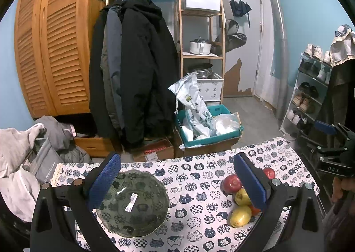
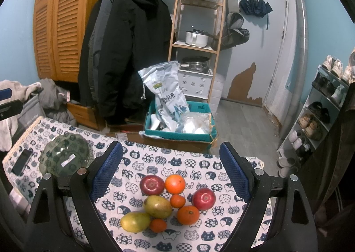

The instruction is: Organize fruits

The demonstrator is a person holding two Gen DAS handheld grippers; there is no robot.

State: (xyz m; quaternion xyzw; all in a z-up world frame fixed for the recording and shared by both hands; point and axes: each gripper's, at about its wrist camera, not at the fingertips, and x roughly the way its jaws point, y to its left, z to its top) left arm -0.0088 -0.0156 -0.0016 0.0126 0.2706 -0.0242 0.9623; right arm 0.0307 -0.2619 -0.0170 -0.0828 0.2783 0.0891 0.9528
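Your fruits sit in a tight cluster on the right part of the table (image 2: pixel 137 163), on the cat-print cloth. Count: two red apples, one far left (image 2: pixel 152 184) and one right (image 2: pixel 204 198); two large oranges, one far (image 2: pixel 175 183) and one near (image 2: pixel 188 214); two small tangerines, one in the middle (image 2: pixel 177 200) and one nearest (image 2: pixel 158 225); two yellow-green mangoes (image 2: pixel 158 206) (image 2: pixel 135 221). Neighbouring fruits touch or nearly touch.

The green glass plate (image 1: pixel 133 203) lies on the left part of the table, holding nothing, with a white barcode sticker inside. A dark phone (image 2: pixel 21 161) lies just left of the plate. Bare cloth lies between plate and fruits.

Both mangoes lie flat. The near one's long axis runs roughly left-right; the other's runs from far left to near right.

Your left gripper (image 1: pixel 177 181) hovers over the table, jaws spread wide, plate behind its left finger. Your right gripper (image 2: pixel 170 172) hovers over the fruits, jaws spread wide, pinching nothing.
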